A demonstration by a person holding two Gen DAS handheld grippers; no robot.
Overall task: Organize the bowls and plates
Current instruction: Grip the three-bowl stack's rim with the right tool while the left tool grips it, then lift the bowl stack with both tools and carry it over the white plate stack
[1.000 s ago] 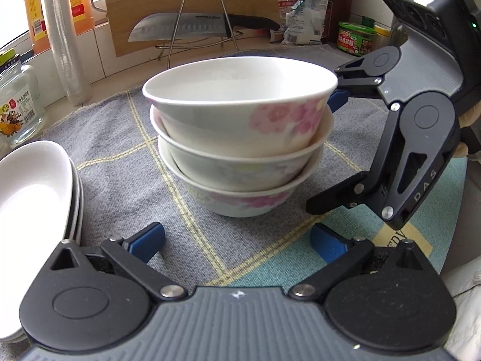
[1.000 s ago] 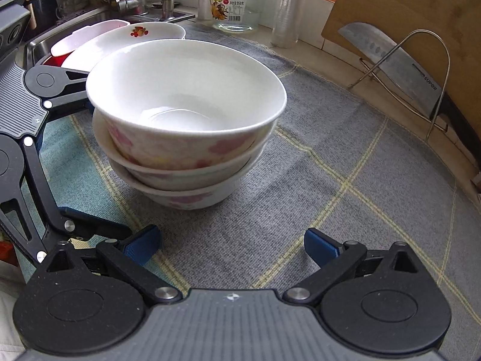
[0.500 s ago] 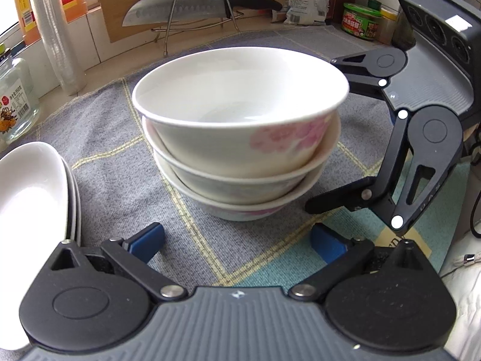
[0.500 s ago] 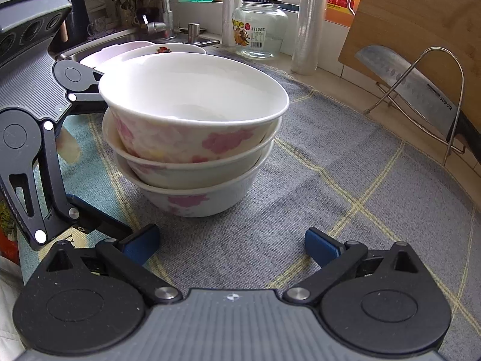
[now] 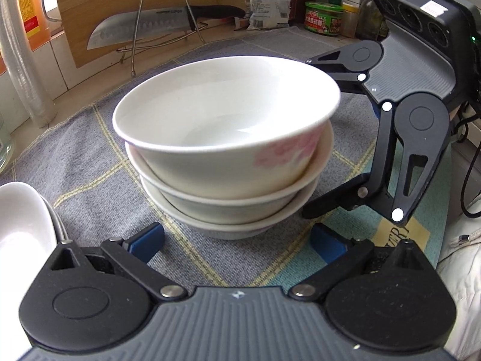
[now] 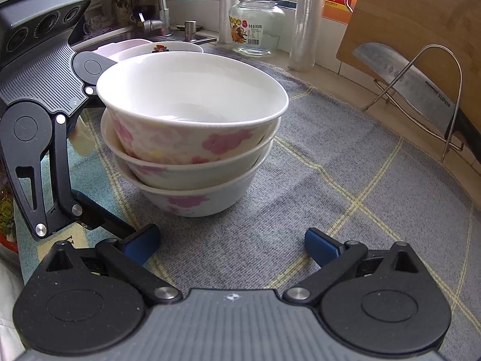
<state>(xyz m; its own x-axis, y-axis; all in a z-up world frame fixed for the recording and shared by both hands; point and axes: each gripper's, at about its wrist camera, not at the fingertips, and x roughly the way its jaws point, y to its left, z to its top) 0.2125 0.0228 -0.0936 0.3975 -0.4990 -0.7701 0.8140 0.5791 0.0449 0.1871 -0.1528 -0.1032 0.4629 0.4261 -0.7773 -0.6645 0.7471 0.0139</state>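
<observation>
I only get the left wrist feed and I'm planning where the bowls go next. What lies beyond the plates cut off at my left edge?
Observer: A sink with a faucet, just past the plates.
Operator: Is the right claw gripping anything? I only see its side.
Observer: No. The right claw is open with nothing between its pads, just short of the bowls.
Operator: Is the top plate plain white?
Observer: No, it has a red print at its centre.
</observation>
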